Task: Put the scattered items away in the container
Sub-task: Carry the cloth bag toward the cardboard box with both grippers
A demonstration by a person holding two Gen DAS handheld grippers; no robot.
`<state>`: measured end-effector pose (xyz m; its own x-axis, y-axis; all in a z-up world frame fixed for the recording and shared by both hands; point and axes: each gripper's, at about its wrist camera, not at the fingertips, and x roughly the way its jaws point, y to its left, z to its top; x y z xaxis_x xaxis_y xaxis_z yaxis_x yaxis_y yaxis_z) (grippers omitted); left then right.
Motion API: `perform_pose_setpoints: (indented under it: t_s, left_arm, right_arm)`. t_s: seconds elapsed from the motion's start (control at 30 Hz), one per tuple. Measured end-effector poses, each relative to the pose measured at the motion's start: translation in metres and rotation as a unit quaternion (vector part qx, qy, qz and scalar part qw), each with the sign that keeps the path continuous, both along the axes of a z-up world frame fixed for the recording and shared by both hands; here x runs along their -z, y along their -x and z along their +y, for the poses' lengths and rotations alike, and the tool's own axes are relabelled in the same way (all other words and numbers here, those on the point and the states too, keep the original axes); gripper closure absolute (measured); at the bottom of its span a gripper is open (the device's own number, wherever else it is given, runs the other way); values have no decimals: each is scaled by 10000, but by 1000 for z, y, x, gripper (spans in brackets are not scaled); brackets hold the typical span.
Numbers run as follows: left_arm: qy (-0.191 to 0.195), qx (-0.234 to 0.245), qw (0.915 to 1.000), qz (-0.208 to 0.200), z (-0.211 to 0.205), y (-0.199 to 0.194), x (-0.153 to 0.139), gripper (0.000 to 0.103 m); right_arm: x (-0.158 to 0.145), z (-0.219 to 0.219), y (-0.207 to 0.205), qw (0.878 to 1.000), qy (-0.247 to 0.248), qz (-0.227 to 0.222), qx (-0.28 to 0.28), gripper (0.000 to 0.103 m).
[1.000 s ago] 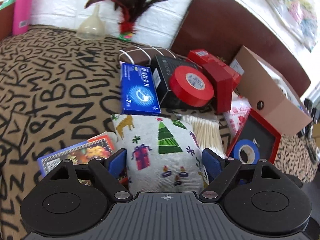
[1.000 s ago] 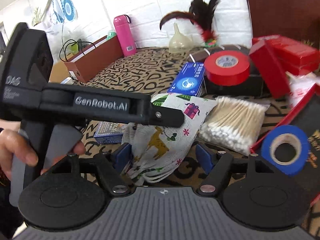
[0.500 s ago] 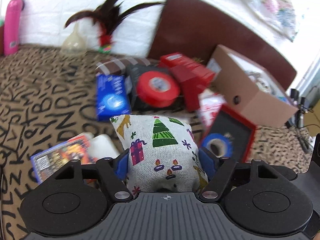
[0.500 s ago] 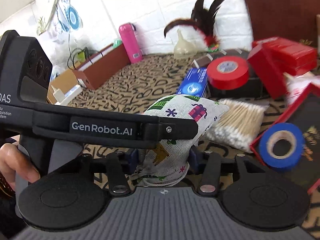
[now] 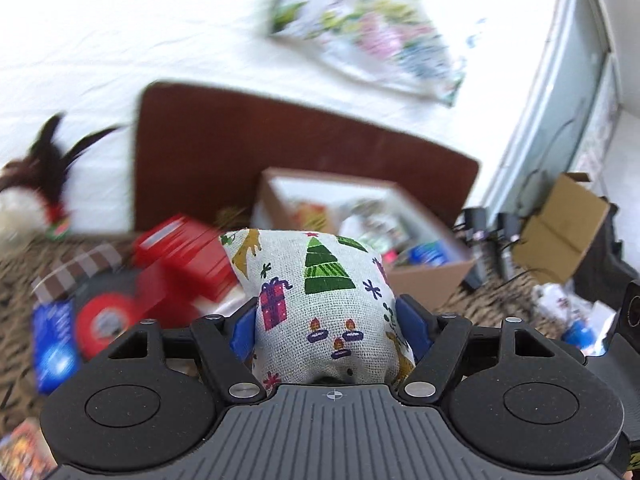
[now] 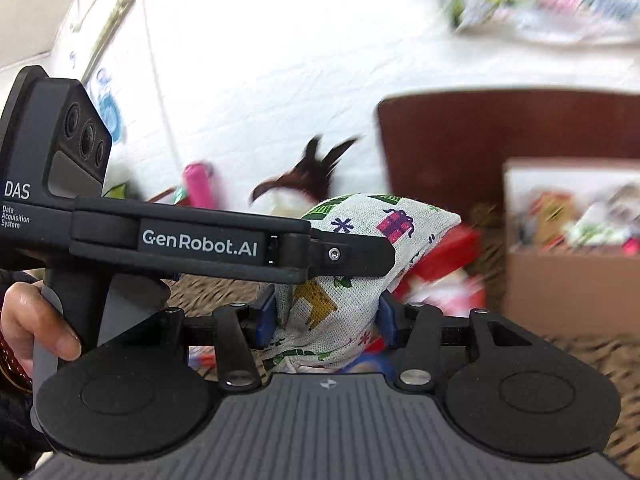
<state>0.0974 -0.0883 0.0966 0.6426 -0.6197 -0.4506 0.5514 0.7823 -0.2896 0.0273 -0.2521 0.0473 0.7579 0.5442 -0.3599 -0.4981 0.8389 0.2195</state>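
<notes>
White brick wall behind, dark brown board leaning on it, letter-print cloth on the worktop below. Both claws clamped on one Christmas-print fabric pouch: left claw squeezing its lower part from both sides, right claw pinching the bunched end, pouch lifted clear of the clutter of red boxes, red tape roll and blue packet. Just beyond the pouch, an open cardboard box already holding blurred items.
</notes>
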Motion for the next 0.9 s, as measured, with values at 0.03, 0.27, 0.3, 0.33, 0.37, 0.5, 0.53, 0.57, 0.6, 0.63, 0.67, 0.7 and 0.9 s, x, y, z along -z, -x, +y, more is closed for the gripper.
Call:
perform_pose_setpoints:
  t_s: [0.03,0.27,0.3,0.33,0.37,0.5,0.53,0.57,0.6,0.63,0.67,0.7,0.9]
  left_arm:
    - [51,65,9999,-59,-10,-5,-8,22]
    - [363,301,9982,-359,-70,-42,-57,21]
    - [408,292,9981,-353,-77,-49,-61,20]
    - [435,295,9979,-368,-84,-57,-65,20]
    - [458,299,9977,-393,-88,-64,-67,20]
    - [452,260,9976,-447,-111,-99,-70,18]
    - [436,248,9978,-442,-116,-110,-68,18]
    - [424,235,9979,-439,-122,-121,-65,18]
    - [411,211,9980,-421,-126,-132,-61,18]
    - [400,180,9983,-383,-131,-143,-57,18]
    - [395,149,9986,-332,-136,-154,-53,18]
    - [393,120,9988,-281,-140,-164,-49,18]
    - [443,77,9989,-140,-164,-218,-22,18]
  right_arm:
    - [-7,-9,-2,9999,40,-92,77,49]
    - [-48,-58,-38,9964,137,-689,481,49]
    - [-52,-63,-45,9957,165,-756,505,49]
    - [-56,-66,-54,9951,202,-814,532,49]
    - [-60,-69,-60,9944,241,-858,560,49]
    - [-70,-80,-95,9918,477,-999,640,49]
    - [-71,-82,-104,9914,518,-1025,624,49]
    - [-72,-85,-114,9910,563,-1052,612,49]
    - [-72,-87,-124,9906,604,-1062,611,49]
    - [-72,-89,-134,9906,636,-1050,608,49]
    - [-69,-91,-146,9907,667,-1023,596,48]
    - [-66,-93,-155,9908,705,-994,582,49]
    - [-47,-112,-211,9915,836,-810,577,48]
